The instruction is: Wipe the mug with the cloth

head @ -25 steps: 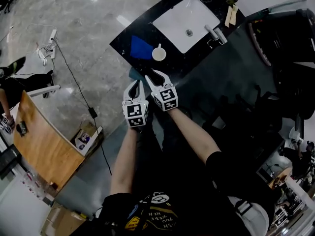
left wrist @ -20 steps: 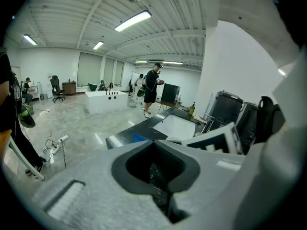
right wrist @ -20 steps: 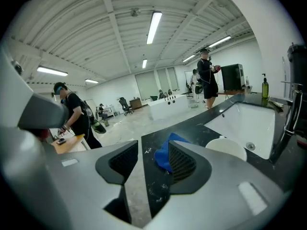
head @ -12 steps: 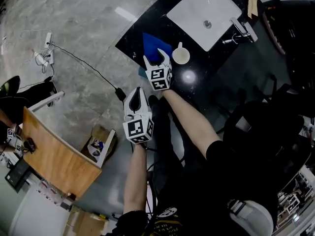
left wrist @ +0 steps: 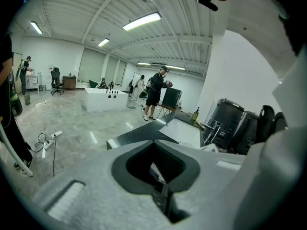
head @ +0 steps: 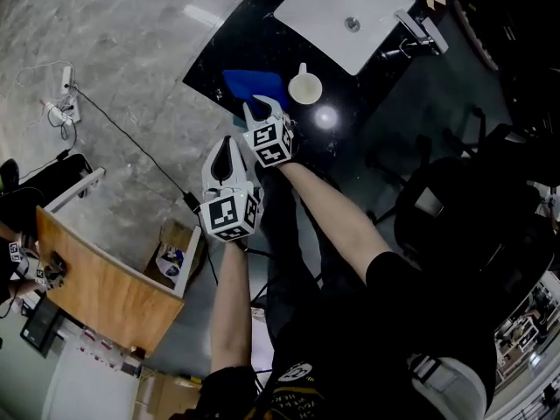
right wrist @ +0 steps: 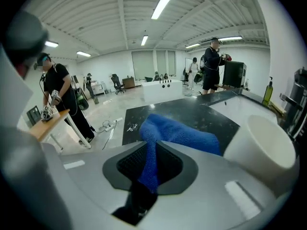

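Note:
A blue cloth (head: 248, 84) lies on the black counter (head: 215, 56), just left of a white mug (head: 304, 87) that stands upright. My right gripper (head: 260, 106) is at the cloth's near edge. In the right gripper view its jaws are closing, and a fold of the cloth (right wrist: 178, 132) is pinched between them and pulled up off the counter. The mug (right wrist: 265, 145) stands close at the right of that view. My left gripper (head: 227, 144) hangs back off the counter over the floor, shut with nothing in it (left wrist: 161, 195).
A white sink (head: 306, 14) with a faucet (head: 415, 30) is set into the counter beyond the mug. A wooden desk (head: 87, 280), a small box (head: 170, 250) and a floor cable (head: 114, 121) lie to the left. People stand far across the hall.
My right gripper has gone forward from beside the left one to the cloth and closed on its edge. My left gripper has dropped back toward the person.

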`<state>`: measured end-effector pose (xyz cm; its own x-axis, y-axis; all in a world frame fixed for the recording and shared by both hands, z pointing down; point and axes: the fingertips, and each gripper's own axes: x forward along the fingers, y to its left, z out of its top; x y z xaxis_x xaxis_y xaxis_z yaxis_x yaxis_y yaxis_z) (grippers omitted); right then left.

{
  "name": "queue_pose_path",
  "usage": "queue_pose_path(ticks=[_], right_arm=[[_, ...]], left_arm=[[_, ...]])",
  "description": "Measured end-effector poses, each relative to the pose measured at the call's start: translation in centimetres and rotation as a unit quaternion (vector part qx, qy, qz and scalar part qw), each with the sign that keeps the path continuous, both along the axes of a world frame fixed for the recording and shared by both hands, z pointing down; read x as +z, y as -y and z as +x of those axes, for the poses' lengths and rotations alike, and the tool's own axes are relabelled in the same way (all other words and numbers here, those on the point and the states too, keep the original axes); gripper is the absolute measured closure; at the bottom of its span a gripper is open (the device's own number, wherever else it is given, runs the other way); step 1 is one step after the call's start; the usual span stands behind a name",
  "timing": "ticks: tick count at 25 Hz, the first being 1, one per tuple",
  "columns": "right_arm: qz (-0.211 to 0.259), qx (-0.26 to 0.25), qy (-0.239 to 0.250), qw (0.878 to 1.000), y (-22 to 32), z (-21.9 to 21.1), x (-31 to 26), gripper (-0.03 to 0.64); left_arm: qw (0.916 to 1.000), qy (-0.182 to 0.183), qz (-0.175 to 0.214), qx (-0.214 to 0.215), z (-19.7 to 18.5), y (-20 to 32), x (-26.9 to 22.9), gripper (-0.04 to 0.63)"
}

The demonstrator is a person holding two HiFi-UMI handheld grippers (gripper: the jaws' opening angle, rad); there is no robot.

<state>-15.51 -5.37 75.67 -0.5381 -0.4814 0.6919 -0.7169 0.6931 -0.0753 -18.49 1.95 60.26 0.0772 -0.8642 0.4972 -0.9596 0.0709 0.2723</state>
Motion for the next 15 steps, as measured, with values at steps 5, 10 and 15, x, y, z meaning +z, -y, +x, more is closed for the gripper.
queue_pose_path(ticks=[5, 10, 15], right_arm=[[0.001, 0.002, 0.108, 0.994, -4.2, 4.8, -4.4, 0.563], [-0.003, 0.068, 0.192, 0.979, -6.0, 13.8, -8.7, 0.563], [0.034, 0.156, 0.232, 0.959, -1.3, 22.8, -12.2, 0.565]], left_arm=[[0.9998, 0.007, -0.001, 0.017, 1.4, 2.6, 0.7, 0.591], [0.9988, 0.013, -0.004, 0.047, 4.8, 6.4, 1.9, 0.592], [0.9971, 0.015, -0.006, 0.075, 8.7, 9.1, 3.3, 0.591]])
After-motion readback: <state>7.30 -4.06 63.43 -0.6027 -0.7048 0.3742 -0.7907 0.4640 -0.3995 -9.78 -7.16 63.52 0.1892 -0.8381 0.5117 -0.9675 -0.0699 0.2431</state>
